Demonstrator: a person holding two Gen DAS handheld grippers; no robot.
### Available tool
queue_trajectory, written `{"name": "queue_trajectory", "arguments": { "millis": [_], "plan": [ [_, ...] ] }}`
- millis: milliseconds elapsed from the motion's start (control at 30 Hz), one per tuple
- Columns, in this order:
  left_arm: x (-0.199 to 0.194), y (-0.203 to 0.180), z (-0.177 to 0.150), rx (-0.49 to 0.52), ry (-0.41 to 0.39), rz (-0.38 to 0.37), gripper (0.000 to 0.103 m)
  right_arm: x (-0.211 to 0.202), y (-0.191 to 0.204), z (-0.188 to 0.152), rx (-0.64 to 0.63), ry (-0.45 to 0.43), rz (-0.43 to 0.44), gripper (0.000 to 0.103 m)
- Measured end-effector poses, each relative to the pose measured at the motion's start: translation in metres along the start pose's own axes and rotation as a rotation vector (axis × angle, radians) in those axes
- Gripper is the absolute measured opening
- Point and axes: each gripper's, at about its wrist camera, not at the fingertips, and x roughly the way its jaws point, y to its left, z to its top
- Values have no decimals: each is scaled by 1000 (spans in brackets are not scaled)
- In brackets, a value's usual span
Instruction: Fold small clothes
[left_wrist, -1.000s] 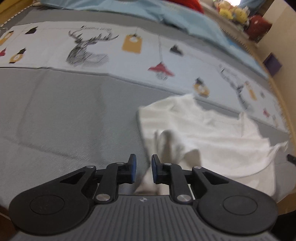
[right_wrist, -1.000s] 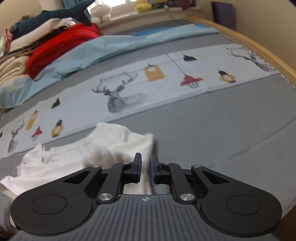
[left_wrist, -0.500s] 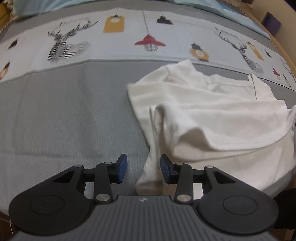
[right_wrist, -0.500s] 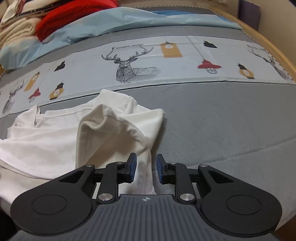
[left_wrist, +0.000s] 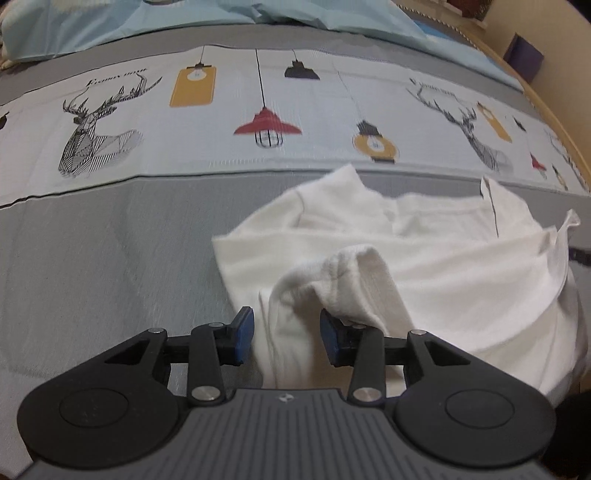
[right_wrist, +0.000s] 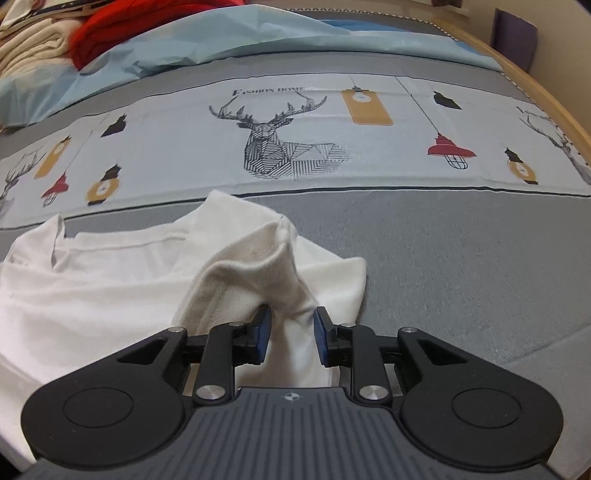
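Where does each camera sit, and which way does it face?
Left wrist: on the left tongs, angled down over a white garment on the printed bedspread; only the tongs' fingers show, spread apart, cloth between.
Right wrist: on the right tongs, angled down at the garment's other corner; the same parts show, jaws narrower.
Shared: garment, bedspread, light blue sheet.

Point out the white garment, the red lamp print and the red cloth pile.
white garment (left_wrist: 461, 266), left wrist view, on its flat middle panel.
red lamp print (left_wrist: 267, 126), left wrist view, on the red shade.
red cloth pile (right_wrist: 122, 26), right wrist view, on its front fold.
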Motion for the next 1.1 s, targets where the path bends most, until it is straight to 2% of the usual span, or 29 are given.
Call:
{"name": "queue_trajectory", "arguments": {
  "millis": [267,433,467,500,533,600,667,733,800,900,1000,1100],
  "plan": [
    [21,-4,19,18,4,-23,43,17,2,12,0,-20,10,26],
    [30,-5,24,28,12,-32,42,33,5,18,-3,2,13,27],
    [31,-6,24,32,11,-33,37,34,6,19,-1,4,16,26],
    [31,-6,24,36,10,-35,27,34,6,20,-1,1,18,22],
    [30,-6,25,41,7,-38,21,34,6,21,-2,-2,19,12],
    [26,-4,27,45,-16,-36,11,32,6,23,0,-11,22,8],
    [13,3,31,10,-100,1,9,22,0,28,46,-69,21,7],
    [1,17,36,-78,-189,33,9,5,-11,36,140,-175,18,6],
    [4,23,37,-116,-187,43,9,-4,-23,41,220,-251,3,6],
    [12,19,38,-82,-149,66,9,2,-26,46,252,-250,4,6],
    [10,19,40,-101,-180,57,9,12,-20,50,235,-237,-24,6],
    [8,24,43,-142,-203,51,11,16,-18,54,252,-262,-31,7]
  ]
}}
